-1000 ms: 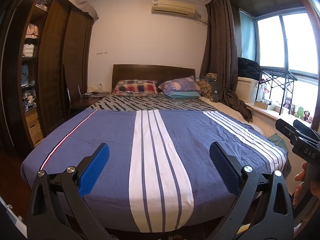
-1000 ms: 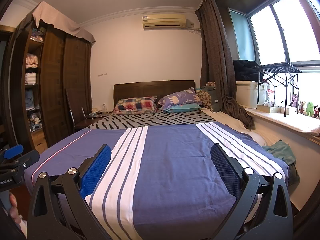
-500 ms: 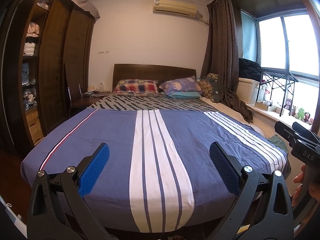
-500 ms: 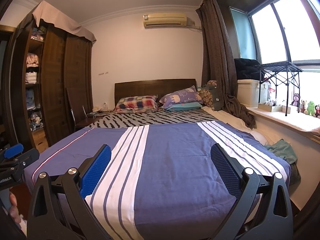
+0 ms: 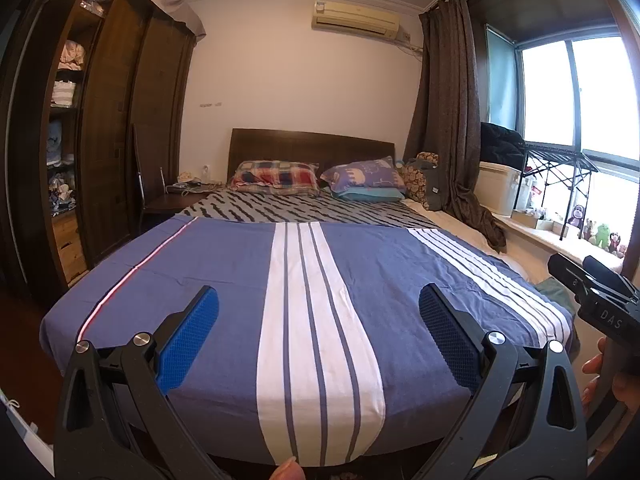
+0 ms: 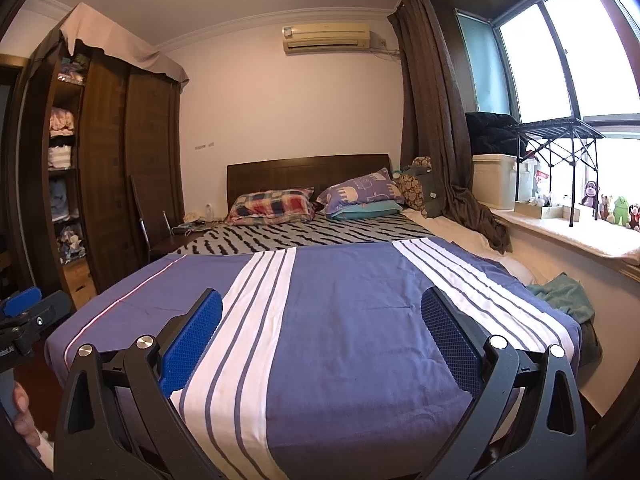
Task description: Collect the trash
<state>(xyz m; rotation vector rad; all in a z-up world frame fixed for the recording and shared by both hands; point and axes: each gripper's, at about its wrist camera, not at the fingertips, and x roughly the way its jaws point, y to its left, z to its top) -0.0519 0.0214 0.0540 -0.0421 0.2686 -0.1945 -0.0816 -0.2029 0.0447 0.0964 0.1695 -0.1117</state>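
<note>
No trash shows in either view. My left gripper (image 5: 318,320) stands open over the foot of a bed with a blue, white-striped cover (image 5: 224,264), nothing between its blue pads. My right gripper (image 6: 322,320) is open too, held over the same cover (image 6: 352,312) further right. The right gripper's body (image 5: 596,296) shows at the right edge of the left wrist view, with a hand under it. The left gripper's body (image 6: 24,316) shows at the left edge of the right wrist view.
Two pillows (image 5: 276,174) lie against the dark headboard. A tall wooden wardrobe (image 5: 104,128) with open shelves stands left, a chair (image 5: 160,196) beside it. On the right are a brown curtain (image 6: 436,120), a windowsill with toys (image 6: 616,210), a white box (image 6: 494,180) and green cloth (image 6: 564,294).
Both views have shifted only slightly; the grippers stay open and hold nothing.
</note>
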